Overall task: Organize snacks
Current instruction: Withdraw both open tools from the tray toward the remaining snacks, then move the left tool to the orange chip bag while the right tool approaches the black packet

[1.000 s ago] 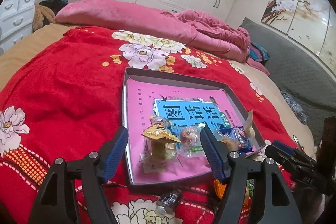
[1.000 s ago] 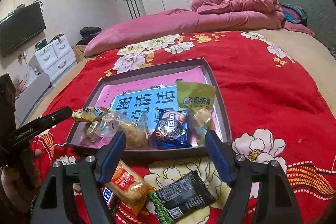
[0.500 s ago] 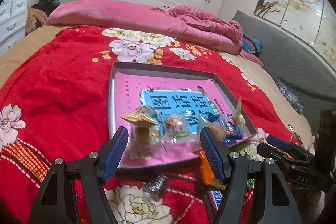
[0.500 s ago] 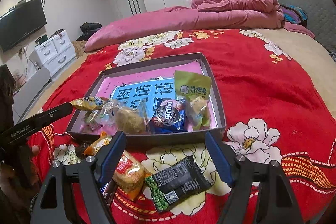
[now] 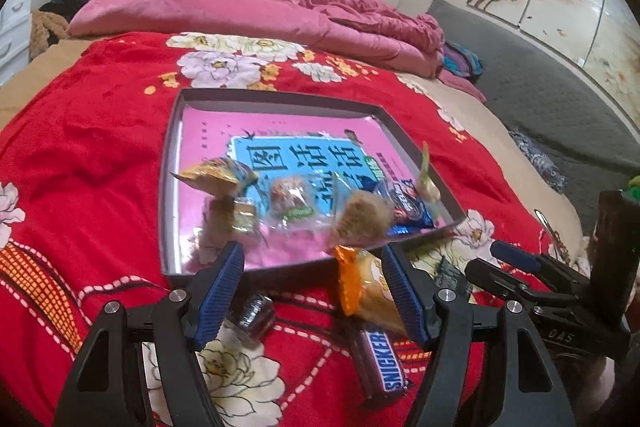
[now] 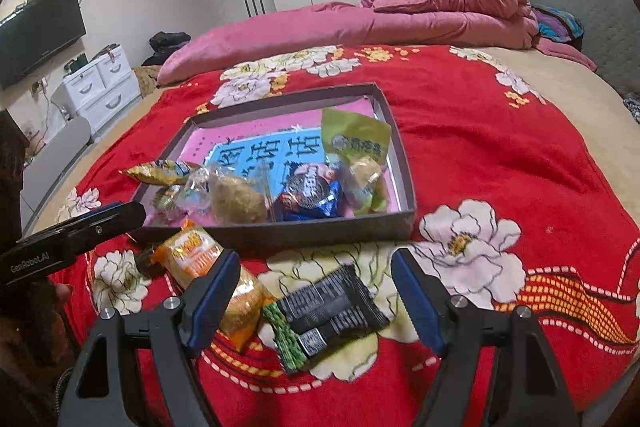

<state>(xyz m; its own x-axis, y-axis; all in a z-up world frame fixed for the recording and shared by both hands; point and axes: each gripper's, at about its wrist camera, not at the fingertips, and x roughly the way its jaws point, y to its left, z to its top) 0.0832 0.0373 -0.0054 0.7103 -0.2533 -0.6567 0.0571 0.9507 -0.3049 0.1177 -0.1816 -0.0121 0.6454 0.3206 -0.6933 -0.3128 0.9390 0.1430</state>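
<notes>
A bedroom with white wardrobes holds a bed (image 6: 500,131) under a red flowered blanket, with a pink quilt (image 6: 400,15) heaped at its far end. On the blanket lies a shallow dark tray (image 6: 402,163) lined with a pink and blue sheet; wrapped snacks crowd its near edge, from a gold packet (image 6: 160,171) at the left through a blue cookie pack (image 6: 310,191) to a green pouch (image 6: 354,141) at the right. The left tongs (image 5: 312,291) hang wide open and empty over a small dark candy (image 5: 254,313). Just right of it lie an orange packet (image 5: 362,287) and a Snickers bar (image 5: 384,363). The right tongs (image 6: 314,297) gape open, empty, above a black wrapper (image 6: 332,307).
</notes>
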